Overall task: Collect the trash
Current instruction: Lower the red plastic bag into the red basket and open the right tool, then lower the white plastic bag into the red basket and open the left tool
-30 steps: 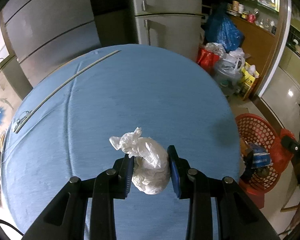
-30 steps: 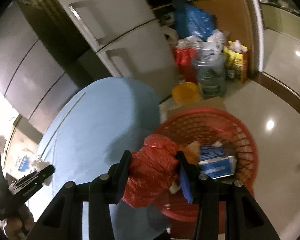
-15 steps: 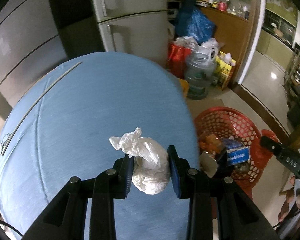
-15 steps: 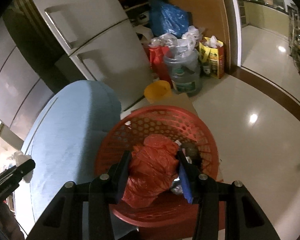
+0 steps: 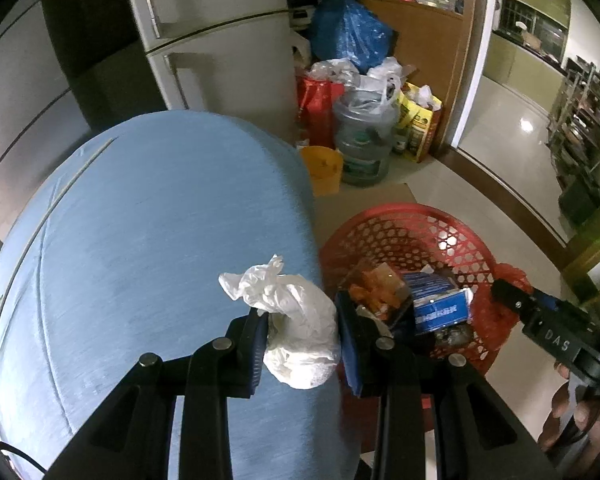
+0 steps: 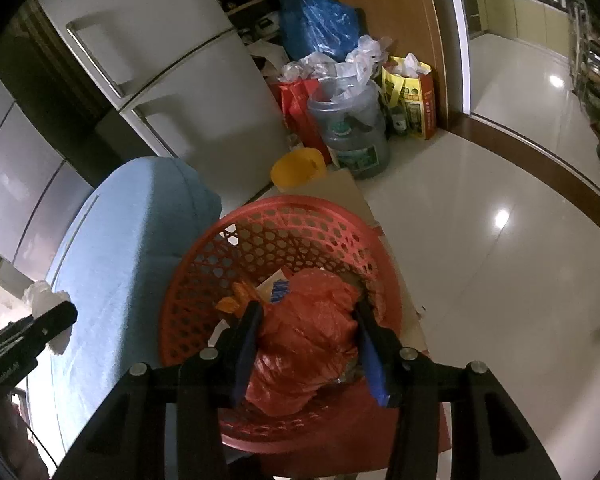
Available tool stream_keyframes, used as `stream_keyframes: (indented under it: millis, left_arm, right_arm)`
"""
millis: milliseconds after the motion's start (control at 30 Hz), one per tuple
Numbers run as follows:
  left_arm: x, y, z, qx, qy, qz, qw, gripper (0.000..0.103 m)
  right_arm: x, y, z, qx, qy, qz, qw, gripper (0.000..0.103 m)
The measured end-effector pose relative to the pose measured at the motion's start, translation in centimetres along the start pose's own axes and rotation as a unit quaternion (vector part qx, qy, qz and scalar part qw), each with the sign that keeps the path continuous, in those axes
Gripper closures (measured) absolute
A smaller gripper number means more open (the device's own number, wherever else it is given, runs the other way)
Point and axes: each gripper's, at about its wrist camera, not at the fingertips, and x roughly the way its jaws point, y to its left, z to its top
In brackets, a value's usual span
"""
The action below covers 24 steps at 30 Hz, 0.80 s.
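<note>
Kitchen floor, blue-clothed table (image 5: pixel 148 248) at my nine o'clock. My right gripper (image 6: pixel 308 344) is clamped on a red bag (image 6: pixel 304 344) over the red basket (image 6: pixel 284 216); my left gripper (image 5: pixel 300 344) pinches a white bag (image 5: pixel 296 320) above the table edge, basket at three o'clock. Both have swung basketward since a second ago.

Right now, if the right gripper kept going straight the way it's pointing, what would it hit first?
Most likely the trash already lying in the red basket. The right gripper points down into it, shut on the red bag, so the bag would probably touch first. Depth is hard to judge.
</note>
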Motion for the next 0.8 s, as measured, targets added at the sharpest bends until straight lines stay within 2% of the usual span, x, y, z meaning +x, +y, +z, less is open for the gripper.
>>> stream_keyframes:
  millis: [233,467,567,800]
  left_arm:
    - [0.5,-1.4,0.4,0.010,0.004,-0.006,0.9999,0.069]
    - [0.6,-1.2,0.5,0.008,0.006,-0.006,0.9999,0.069]
    - [0.7,-1.2,0.5,0.005,0.007,-0.007,0.9999,0.069]
    - [1.3,-1.8,0.6,0.010,0.013,-0.016,0.9997,0.069]
  right_arm:
    - [1.1,-0.2,0.0,-0.004,0.015,0.001,1.000,0.052]
    - [1.3,0.6,0.1,-0.013,0.010,0.007,1.000,0.052]
    - [1.2,0.7,0.3,-0.009,0.009,0.008,1.000,0.032]
    - [-0.2,0.1,0.6,0.006,-0.008,0.004,1.000,0.032]
